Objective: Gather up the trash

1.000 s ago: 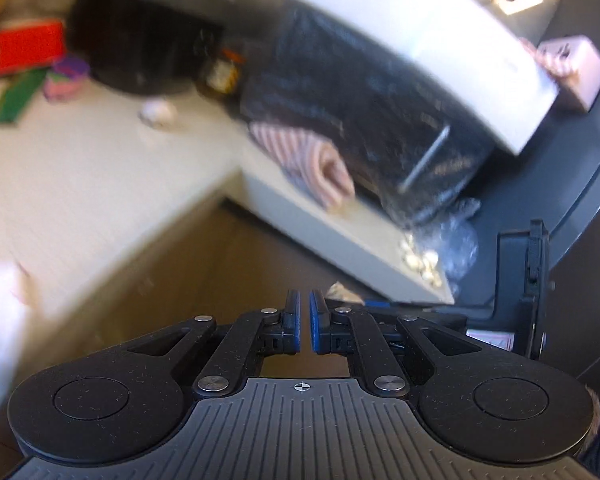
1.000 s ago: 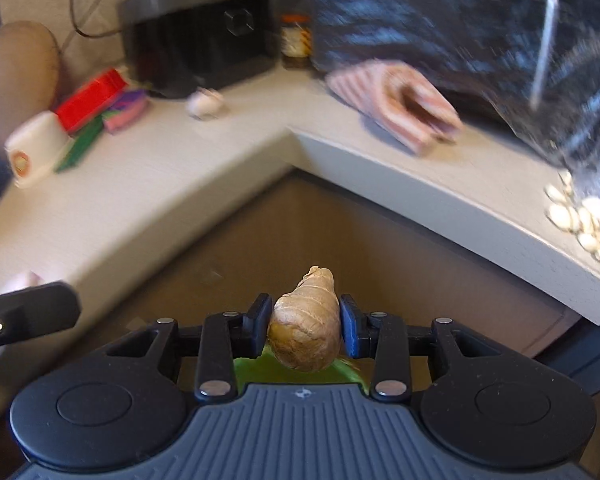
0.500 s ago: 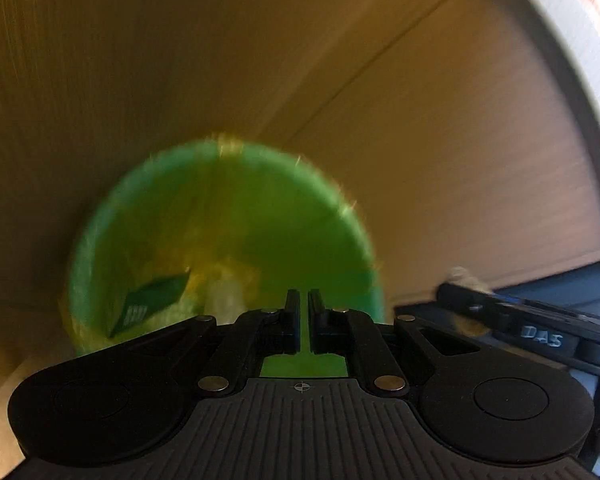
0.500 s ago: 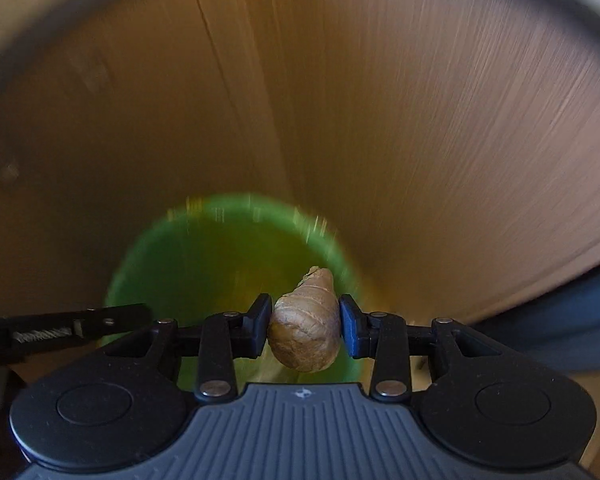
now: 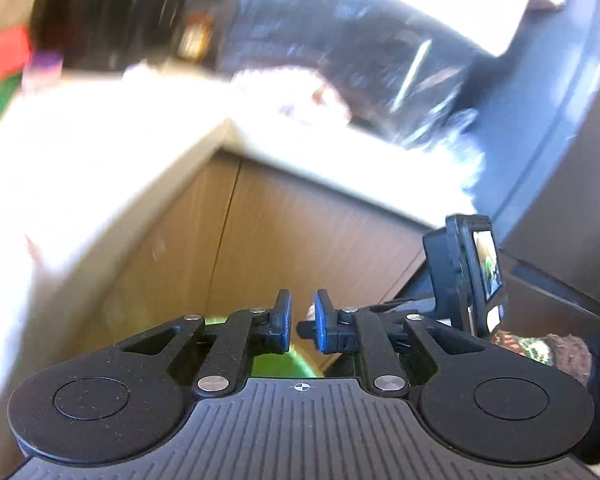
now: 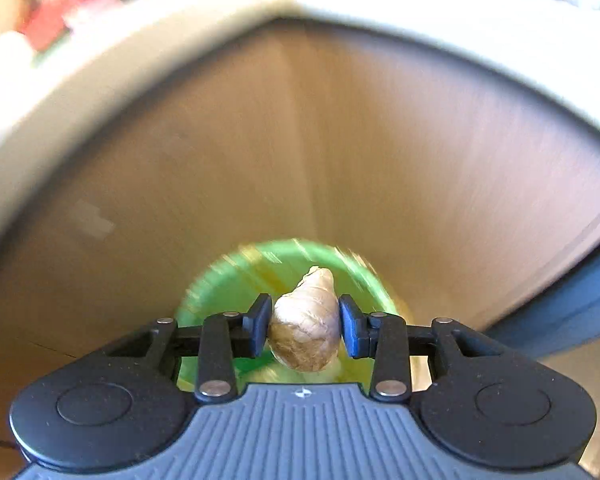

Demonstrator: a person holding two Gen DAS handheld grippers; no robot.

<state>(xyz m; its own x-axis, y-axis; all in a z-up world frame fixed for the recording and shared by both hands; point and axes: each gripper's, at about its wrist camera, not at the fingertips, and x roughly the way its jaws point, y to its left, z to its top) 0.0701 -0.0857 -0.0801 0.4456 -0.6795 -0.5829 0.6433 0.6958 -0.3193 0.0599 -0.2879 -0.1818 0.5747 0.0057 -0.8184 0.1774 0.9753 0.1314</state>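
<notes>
Lowered since before, right gripper (image 6: 303, 326) clamps tan, ridged, tapered ginger (image 6: 305, 330) above green bin (image 6: 236, 280); left gripper (image 5: 302, 322), jaws opening, empty, beside bin.

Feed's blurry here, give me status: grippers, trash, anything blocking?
Right gripper shut on knobbly tan ginger piece, above round green bin. Left gripper empty, jaws opening. Nothing blocking.

Two claws (image 5: 302, 322) (image 6: 305, 326), one ginger piece (image 6: 304, 330), one green bin (image 6: 228, 280), seemingly.

Green bin (image 6: 220, 304) mouth open below — cabinet front (image 6: 380, 160) and counter edge (image 6: 100, 80) behind.
</notes>
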